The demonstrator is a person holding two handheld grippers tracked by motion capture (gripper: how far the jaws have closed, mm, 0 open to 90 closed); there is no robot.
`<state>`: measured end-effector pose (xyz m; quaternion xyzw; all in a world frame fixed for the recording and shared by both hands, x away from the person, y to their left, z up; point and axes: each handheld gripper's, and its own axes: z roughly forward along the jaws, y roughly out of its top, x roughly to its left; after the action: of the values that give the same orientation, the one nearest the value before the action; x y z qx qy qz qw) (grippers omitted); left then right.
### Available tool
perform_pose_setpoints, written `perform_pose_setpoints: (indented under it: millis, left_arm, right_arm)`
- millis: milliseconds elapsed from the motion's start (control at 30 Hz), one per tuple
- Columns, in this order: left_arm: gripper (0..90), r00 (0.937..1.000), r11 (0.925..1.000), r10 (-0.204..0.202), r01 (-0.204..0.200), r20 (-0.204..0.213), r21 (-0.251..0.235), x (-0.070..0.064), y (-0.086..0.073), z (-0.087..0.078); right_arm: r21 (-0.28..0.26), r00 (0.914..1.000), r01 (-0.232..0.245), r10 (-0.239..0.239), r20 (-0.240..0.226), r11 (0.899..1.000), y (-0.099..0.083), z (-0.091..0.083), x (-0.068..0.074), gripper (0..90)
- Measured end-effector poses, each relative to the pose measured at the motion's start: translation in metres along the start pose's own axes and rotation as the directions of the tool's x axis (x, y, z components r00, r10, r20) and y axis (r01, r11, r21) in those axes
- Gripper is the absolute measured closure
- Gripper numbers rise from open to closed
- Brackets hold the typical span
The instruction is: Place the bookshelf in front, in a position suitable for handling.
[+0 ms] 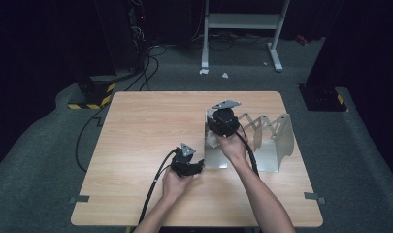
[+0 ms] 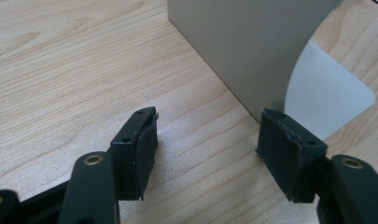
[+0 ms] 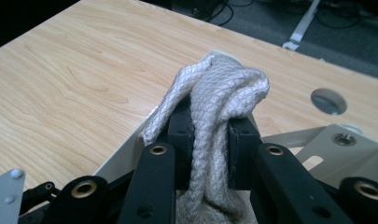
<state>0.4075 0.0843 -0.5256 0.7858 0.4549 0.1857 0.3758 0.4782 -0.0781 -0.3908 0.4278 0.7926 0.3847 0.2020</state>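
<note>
- The left hand-held gripper (image 1: 193,167) is held low over the surface (image 1: 145,131) with its jaws spread wide and nothing between them; in the left gripper view its pads (image 2: 147,149) stand apart over bare wood.
- Just ahead of it, the near wall of a grey metal rack (image 2: 242,51) rises from the surface, with the rack's base plate showing past the right-hand pad.
- The right hand-held gripper (image 3: 210,126) is clamped on a bunched white cloth (image 3: 224,88), which bulges above the jaws and hangs down between them.
- The cloth is thus lifted at the rack's near left corner, just beyond the left hand-held gripper and to its right.
- The work in hand is judged to be bringing the cloth to the rack (image 1: 262,141). It would be done well by keeping the clamp firm, and by steadying the rack's wall with the free hand-held gripper so that the rack does not slide.
- In the high view the cloth (image 1: 212,141) is largely covered by the right hand-held gripper (image 1: 218,133) and the hand, so its full length cannot be told.
- Whether the cloth touches the rack cannot be made out.
- The rack's far folding panels are small and their joints are unclear.
</note>
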Motion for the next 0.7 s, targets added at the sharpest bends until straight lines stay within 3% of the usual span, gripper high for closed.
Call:
perform_pose_setpoints:
  millis: [300,700]
  left_arm:
    - [38.2,1.0000,1.0000,0.003,-0.003,0.004,0.000,-0.001,0.000,0.000]
    - [39.3,1.0000,1.0000,0.003,-0.003,0.004,-0.002,0.000,0.000,0.000]
  right_arm:
    - [0.021,0.9996,-0.023,0.022,0.016,1.000,-0.010,0.016,0.001,76.9]
    - [0.162,0.9995,-0.022,0.025,-0.018,0.986,-0.062,0.053,0.007,77.3]
